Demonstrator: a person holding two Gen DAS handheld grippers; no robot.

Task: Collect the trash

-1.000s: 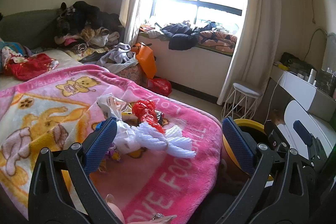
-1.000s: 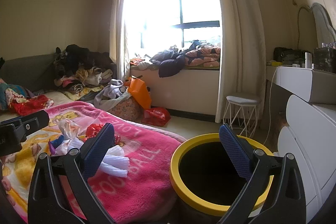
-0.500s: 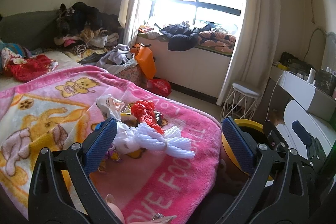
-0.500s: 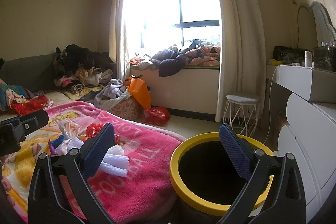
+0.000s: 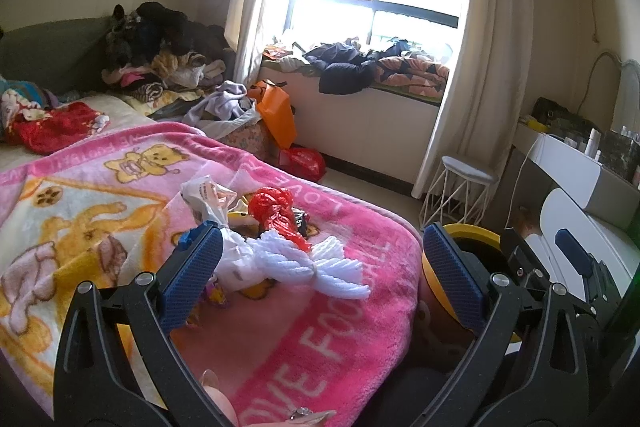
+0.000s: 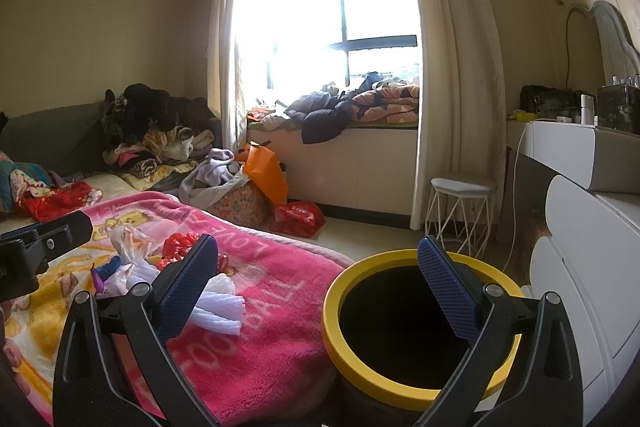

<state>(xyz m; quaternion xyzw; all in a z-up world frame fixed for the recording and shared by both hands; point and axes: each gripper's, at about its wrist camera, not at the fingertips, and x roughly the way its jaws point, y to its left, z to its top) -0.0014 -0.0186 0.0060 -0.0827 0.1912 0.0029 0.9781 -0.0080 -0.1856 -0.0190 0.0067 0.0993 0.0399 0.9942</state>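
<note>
crumpled red, white and clear plastic trash pile (image 5: 276, 239) sits on pink fleece bed blanket (image 5: 320, 339); left gripper (image 5: 320, 279) wide, lined up; right gripper (image 6: 318, 283) wide over yellow-rimmed round bin (image 6: 416, 327), ready for drops.

Left hand-held gripper (image 5: 322, 277) and right hand-held gripper (image 6: 318, 277), jaws wide apart.

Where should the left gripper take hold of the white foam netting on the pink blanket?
Grip the white foam netting at its pinched middle, coming from above with the left gripper. It lies flat, fans out at the ends, and is narrowest there.
</note>
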